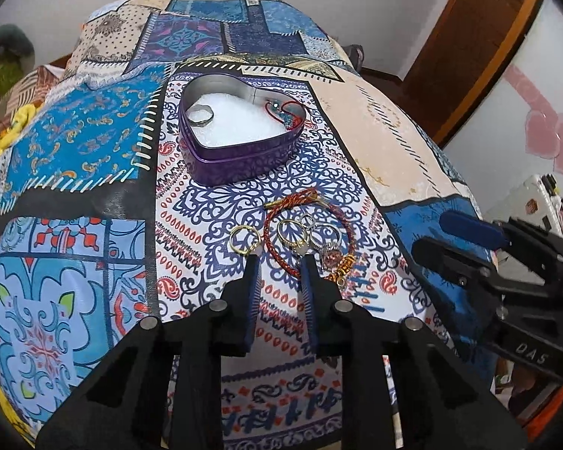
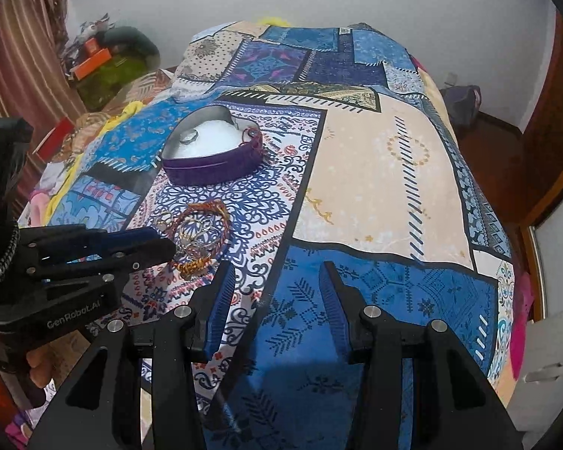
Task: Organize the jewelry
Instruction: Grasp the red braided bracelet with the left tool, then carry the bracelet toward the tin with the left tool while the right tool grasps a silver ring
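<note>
left tongs [image 1: 277, 258] apart, tips low over the patchwork bedspread [image 1: 94, 157], just short of the jewelry pile, clamped on nothing. one tip sits next to a gold ring [image 1: 243, 239], the other by a second gold ring [image 1: 289, 233] lying inside the loop of the red braided bracelet [image 1: 277, 210]. silver rings [image 1: 321, 230] and a pink-stone piece [image 1: 332, 253] bunched together in the same loop, touching each other; gold clasp beads [image 1: 343, 266] at the near side. purple heart-shaped tin [image 1: 240, 138] lies further back on the bed, lid off, white lining inside, holding a dark ring [image 1: 202, 116] on the left and a red-and-blue piece [image 1: 285, 112] against the right wall. right tongs [image 2: 277, 273] wide apart, holding nothing, over a blue patch of the bedspread, well to the right of the pile. brown wooden door [image 1: 480, 37] at far right.
</note>
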